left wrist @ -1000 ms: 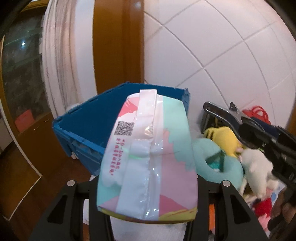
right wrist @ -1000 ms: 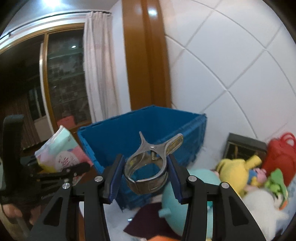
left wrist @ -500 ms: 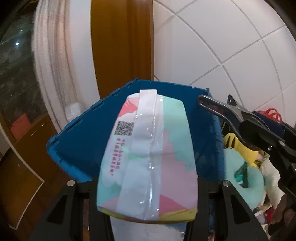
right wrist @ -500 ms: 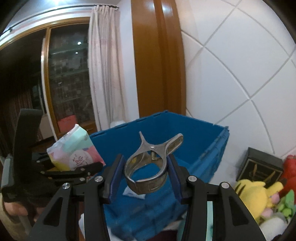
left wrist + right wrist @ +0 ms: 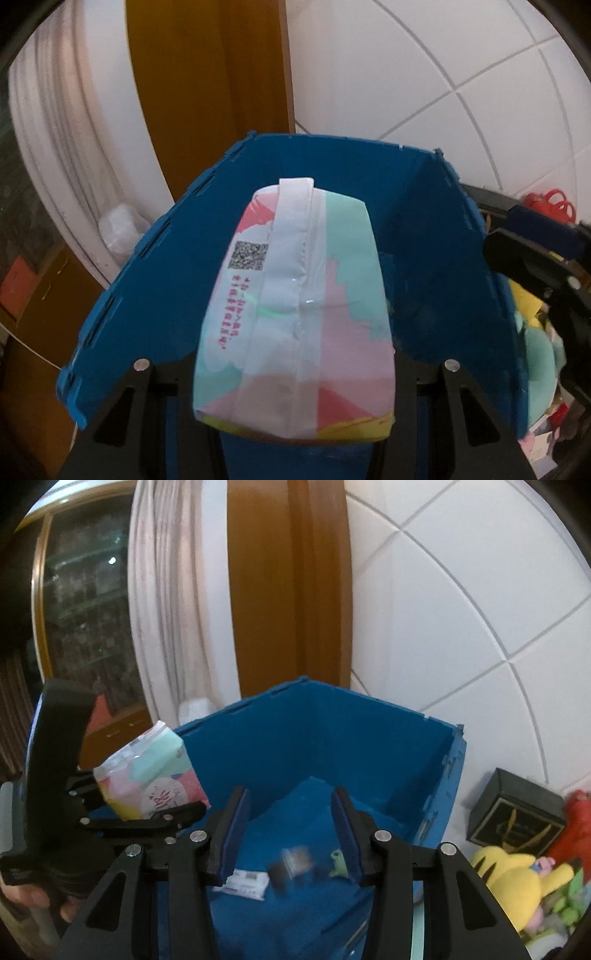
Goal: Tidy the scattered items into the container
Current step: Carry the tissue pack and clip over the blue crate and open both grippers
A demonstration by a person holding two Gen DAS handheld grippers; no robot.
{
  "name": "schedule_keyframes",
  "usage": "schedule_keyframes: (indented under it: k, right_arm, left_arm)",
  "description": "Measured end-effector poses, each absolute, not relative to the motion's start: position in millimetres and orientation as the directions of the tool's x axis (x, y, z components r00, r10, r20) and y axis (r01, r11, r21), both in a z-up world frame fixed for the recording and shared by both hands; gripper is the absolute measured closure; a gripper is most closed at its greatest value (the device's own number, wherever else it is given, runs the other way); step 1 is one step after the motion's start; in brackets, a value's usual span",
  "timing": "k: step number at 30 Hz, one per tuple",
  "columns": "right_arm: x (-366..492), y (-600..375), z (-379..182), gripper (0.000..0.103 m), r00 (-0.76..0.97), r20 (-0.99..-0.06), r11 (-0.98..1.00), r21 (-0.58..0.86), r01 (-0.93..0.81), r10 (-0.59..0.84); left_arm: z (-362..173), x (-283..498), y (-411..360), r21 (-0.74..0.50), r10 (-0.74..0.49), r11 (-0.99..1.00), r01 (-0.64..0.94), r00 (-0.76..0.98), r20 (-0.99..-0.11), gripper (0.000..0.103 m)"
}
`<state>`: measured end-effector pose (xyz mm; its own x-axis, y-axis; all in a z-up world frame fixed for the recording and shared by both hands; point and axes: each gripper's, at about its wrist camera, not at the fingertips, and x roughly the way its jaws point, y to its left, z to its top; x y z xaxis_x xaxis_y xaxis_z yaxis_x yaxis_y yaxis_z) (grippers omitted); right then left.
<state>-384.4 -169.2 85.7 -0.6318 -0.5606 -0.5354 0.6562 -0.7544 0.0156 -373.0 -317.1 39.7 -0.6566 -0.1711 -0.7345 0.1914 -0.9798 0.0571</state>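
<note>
White glossy tiles [image 5: 461, 590] and a brown wooden post [image 5: 284, 590] stood behind the rigid blue plastic bin [image 5: 443, 258]. Your left gripper [image 5: 295, 369] was clamped on the soft, crinkly tissue pack [image 5: 295, 295], a pastel pillow-shaped wrapper with a white seam, held over the bin's nine o'clock rim. Your right gripper [image 5: 291, 812] hung over the bin, its blue-padded jaws apart with nothing between them. A flat white packet [image 5: 245, 880] lay on the bin floor. A fuzzy yellow plush toy [image 5: 517, 878] sat outside at four o'clock.
</note>
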Motion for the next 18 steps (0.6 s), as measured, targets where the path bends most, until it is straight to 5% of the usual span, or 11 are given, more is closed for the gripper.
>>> schedule_keyframes:
  k: [6,8,10,18]
  right_arm:
    - [-402,-179,81,0.059,-0.629,-0.565,-0.77,0.018,0.638,-0.534]
    - [-404,-181,78,0.059,-0.626,-0.576,-0.773,0.018,0.634,-0.526]
    - [-407,-182,76,0.054,-0.626,-0.578,-0.776,0.019,0.63,-0.523]
    - [-407,-178,71,0.037,-0.63,-0.59,-0.791,0.026,0.611,-0.506]
  left_arm:
    - [25,-389,-324,0.037,-0.13,-0.986,0.162,-0.612,-0.78,0.05]
    - [21,-391,-326,0.034,-0.126,-0.986,0.162,-0.608,-0.784,0.028]
    - [16,-389,-329,0.036,-0.128,-0.987,0.159,-0.614,-0.779,0.02]
    - [14,-382,-337,0.033,-0.136,-0.984,0.177,-0.614,-0.777,0.02]
